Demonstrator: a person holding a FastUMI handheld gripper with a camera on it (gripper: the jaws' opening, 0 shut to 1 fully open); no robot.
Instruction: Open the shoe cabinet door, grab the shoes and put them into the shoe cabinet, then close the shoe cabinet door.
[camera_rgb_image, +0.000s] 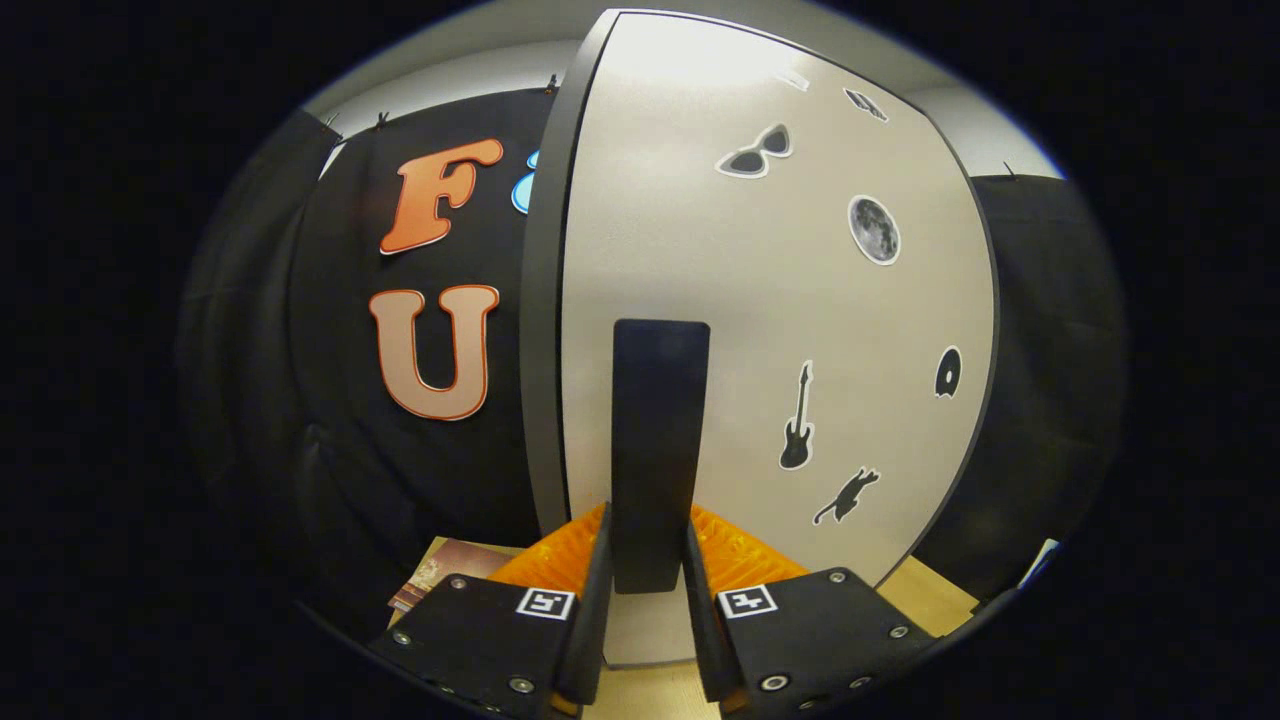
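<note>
Tongs (648, 560) clamped on door handle (660, 440), cabinet door (760, 330) just ahead

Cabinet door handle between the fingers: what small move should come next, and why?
Probably pull back, swinging the door on its hinge. The gripper has both fingers against the upright black handle, which looks gripped. Whether this pull opens or closes it cannot be told.

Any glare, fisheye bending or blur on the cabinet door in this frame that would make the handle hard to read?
Gripper view: a soft glare patch washes out the top of the cabinet door; fisheye distortion bows its straight edges outward; the stickers stay sharp; the dark handle reads clearly against the pale panel, sitting between the fingers of the hand-held gripper, which close on both its sides.
</note>
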